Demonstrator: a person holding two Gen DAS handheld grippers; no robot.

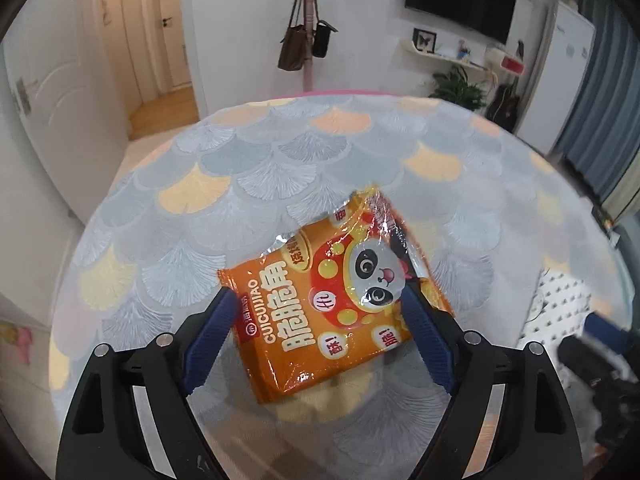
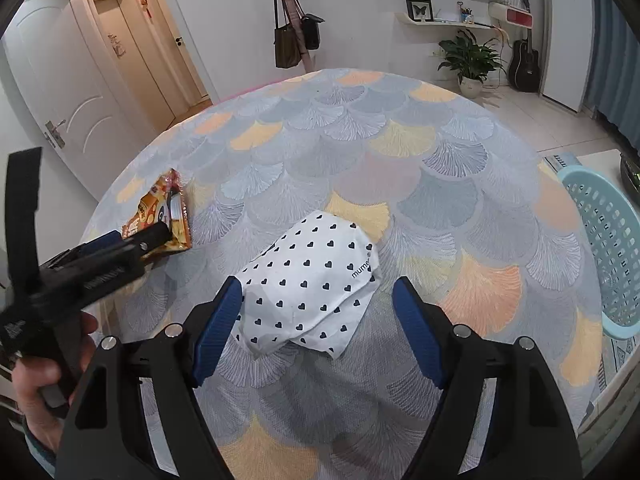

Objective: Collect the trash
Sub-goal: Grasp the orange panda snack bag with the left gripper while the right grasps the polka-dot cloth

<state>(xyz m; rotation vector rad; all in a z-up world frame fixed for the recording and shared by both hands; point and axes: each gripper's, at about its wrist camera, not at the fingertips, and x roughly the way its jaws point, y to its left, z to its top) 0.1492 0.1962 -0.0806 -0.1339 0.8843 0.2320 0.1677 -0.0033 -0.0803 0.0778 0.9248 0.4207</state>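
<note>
The big round table with the grey and orange fan-pattern cloth (image 2: 400,160) holds two bits of trash, and a pale blue plastic basket with holes (image 2: 608,240) stands just beside its right edge, likely the place for the trash. The white crumpled paper wrapper with little black hearts (image 2: 308,280) lies near the middle of the table. It looks light, soft and easy to squash. Its long side runs from near-left up to far-right. The right gripper (image 2: 318,320) has its blue fingers wide apart, one on each side of the wrapper's near end, and I cannot tell if they touch it. A pinch across that near end should hold it. The smaller orange shiny snack bag with a panda face (image 1: 332,296) lies toward the left side of the table. It looks light, thin and slippery, so it could slide. Its torn top points far-right, away from the left gripper (image 1: 320,312), whose fingers are spread around the bag's middle, not squeezing yet.
</note>
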